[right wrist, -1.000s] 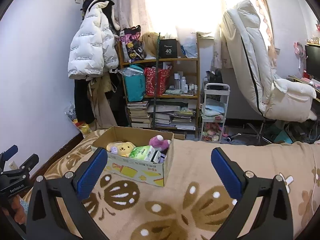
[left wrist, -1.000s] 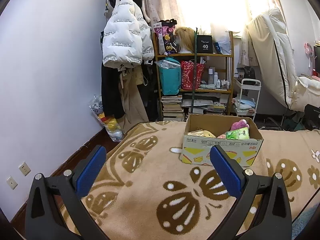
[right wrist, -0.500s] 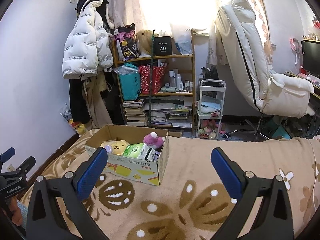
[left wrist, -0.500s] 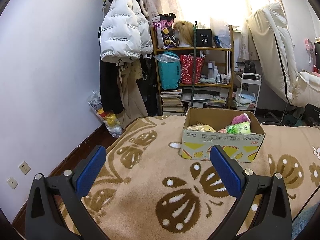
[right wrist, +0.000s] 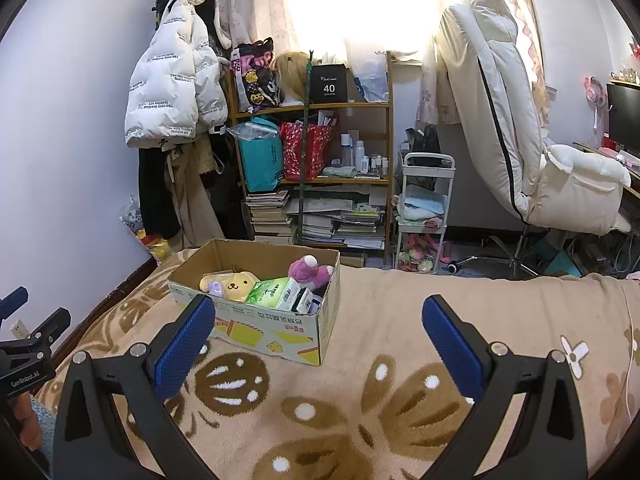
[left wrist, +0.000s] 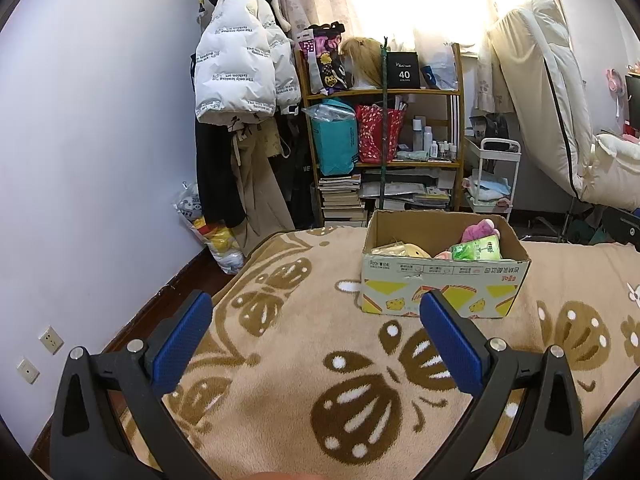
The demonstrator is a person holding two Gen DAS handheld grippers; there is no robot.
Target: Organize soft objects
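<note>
An open cardboard box (left wrist: 440,288) (right wrist: 276,328) stands on the tan patterned blanket (left wrist: 304,344) (right wrist: 400,320). It holds a yellow plush dog (right wrist: 236,285), a purple plush (right wrist: 309,270) (left wrist: 480,229), green tissue packs (right wrist: 276,293) (left wrist: 478,250) and other soft items. My left gripper (left wrist: 314,334) is open and empty, above the blanket, short of the box. My right gripper (right wrist: 318,338) is open and empty, short of the box's right corner. The left gripper's body (right wrist: 24,352) shows at the left edge of the right wrist view.
A wooden shelf (right wrist: 316,176) with bags, bottles and books stands behind the bed. A white puffer jacket (left wrist: 240,76) hangs on the wall at left. A white trolley (right wrist: 424,208) and a cream recliner chair (right wrist: 520,152) stand at right.
Both grippers have pulled back and risen slightly from the box, so it looks a little farther. Both stay open and empty.
</note>
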